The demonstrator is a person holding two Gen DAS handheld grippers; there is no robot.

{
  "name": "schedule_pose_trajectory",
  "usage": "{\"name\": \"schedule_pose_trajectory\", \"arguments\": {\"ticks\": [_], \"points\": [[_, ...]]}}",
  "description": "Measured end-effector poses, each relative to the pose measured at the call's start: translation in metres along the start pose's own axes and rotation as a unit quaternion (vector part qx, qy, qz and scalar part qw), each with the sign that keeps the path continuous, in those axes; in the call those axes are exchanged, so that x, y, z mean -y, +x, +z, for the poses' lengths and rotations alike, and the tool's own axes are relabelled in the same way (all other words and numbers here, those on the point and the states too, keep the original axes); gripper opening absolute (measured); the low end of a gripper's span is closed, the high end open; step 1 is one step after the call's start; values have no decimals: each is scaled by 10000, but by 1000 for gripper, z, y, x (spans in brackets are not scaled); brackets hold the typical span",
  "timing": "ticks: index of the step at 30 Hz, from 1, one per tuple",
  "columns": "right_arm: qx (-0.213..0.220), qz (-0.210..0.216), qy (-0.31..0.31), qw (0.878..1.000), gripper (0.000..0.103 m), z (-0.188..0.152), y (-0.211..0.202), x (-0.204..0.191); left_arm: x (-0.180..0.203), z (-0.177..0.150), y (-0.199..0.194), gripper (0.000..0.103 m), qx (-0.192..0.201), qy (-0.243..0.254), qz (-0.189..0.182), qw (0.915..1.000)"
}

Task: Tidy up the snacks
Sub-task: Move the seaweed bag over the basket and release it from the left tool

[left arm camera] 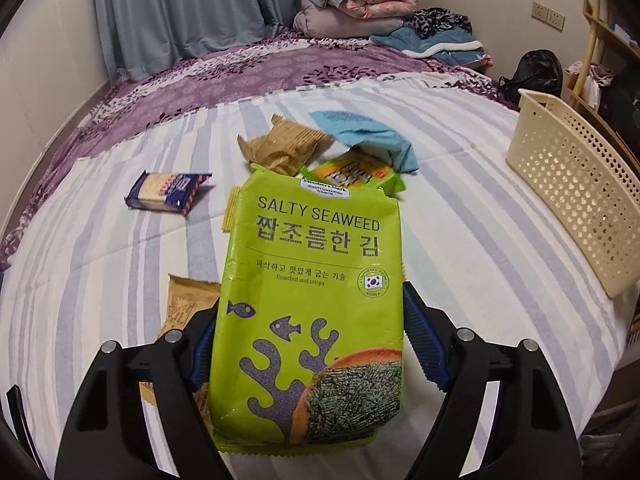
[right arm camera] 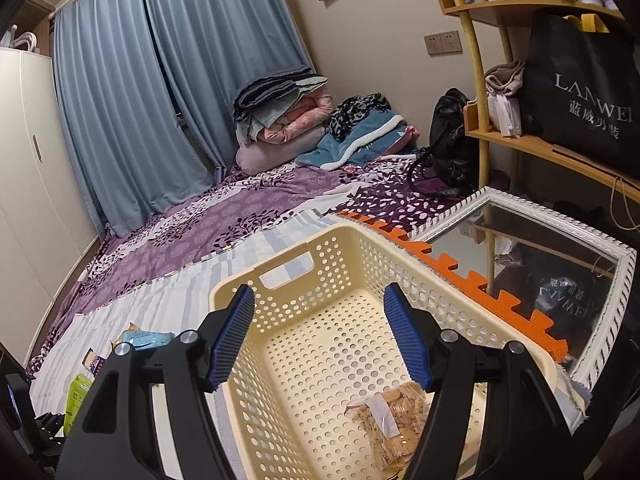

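L tool [left arm camera: 308,340] clamped on seaweed pack [left arm camera: 312,280]; R tool [right arm camera: 318,336] wide open, empty, over basket [right arm camera: 288,258].

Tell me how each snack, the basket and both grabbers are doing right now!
Left gripper: jaws closed on the seaweed pack.
Salty seaweed pack: sealed, held above the bed.
Right gripper: jaws open, empty, over the basket.
Cream basket: upright, nearly empty.
Clear cracker bag: lying in the basket.
Blue cracker pack: lying on the striped sheet.
Brown packet: lying crumpled.
Light blue packet: resting on other snacks.
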State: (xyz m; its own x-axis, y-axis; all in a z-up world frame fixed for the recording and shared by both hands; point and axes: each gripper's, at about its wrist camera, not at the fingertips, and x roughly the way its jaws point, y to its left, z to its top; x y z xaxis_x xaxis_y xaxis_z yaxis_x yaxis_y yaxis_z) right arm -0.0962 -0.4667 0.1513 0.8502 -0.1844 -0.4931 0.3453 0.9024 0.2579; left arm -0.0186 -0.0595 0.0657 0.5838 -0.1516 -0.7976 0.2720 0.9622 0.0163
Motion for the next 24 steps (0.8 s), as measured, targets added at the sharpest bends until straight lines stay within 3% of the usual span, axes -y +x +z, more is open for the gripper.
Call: {"name": "schedule_pose_trajectory", "arguments": {"ticks": [12,24], "points": [[120,-52,204,9997,67,0,-9,18,66,59,-34,80,670,578,-630,9941],[76,-125,438,9989,68,-2,-10,44,163,119,-53,80,1086,1192,-1430,9765]]}}
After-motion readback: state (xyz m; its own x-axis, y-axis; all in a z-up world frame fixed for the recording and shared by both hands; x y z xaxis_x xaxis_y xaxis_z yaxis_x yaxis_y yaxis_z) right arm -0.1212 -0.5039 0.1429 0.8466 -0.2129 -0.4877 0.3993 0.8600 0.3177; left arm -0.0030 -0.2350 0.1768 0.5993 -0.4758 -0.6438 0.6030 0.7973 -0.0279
